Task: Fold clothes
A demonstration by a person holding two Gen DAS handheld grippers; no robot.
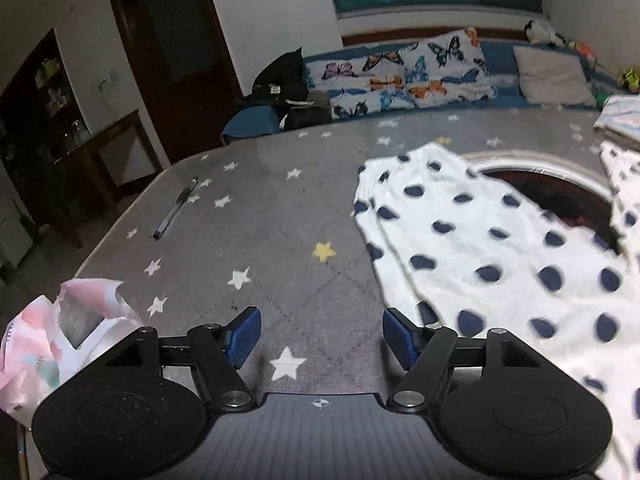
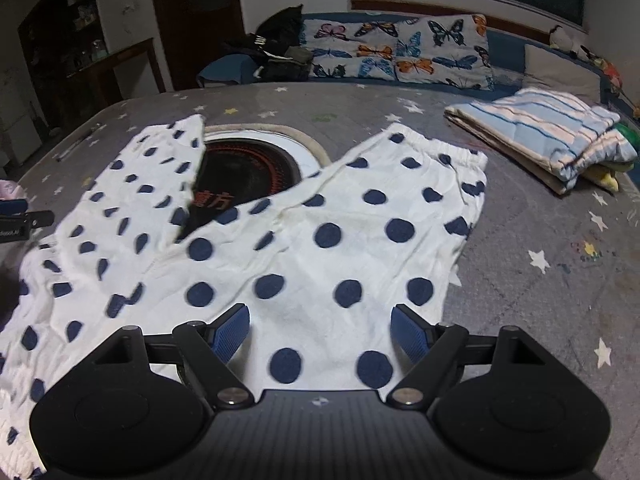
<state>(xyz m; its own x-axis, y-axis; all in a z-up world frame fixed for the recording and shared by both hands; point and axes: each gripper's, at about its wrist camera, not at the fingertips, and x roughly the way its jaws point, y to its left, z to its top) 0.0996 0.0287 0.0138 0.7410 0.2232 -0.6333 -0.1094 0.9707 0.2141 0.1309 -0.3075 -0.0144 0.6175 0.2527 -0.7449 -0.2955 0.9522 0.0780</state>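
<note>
White shorts with dark blue polka dots [image 2: 304,248] lie spread flat on the grey star-patterned table cover [image 2: 540,288], the two legs forming a V around a round black cooker plate [image 2: 248,176]. The shorts also show at the right of the left wrist view [image 1: 500,256]. My right gripper [image 2: 320,336] is open and empty, just above the near part of the shorts. My left gripper [image 1: 322,336] is open and empty over bare cover, just left of the shorts' left leg.
A folded striped garment [image 2: 560,136] lies at the table's far right. A crumpled pink cloth [image 1: 60,332] sits at the near left edge. A dark pen-like rod [image 1: 176,208] lies at far left. A butterfly-print quilt [image 1: 400,76] on a sofa lies behind the table.
</note>
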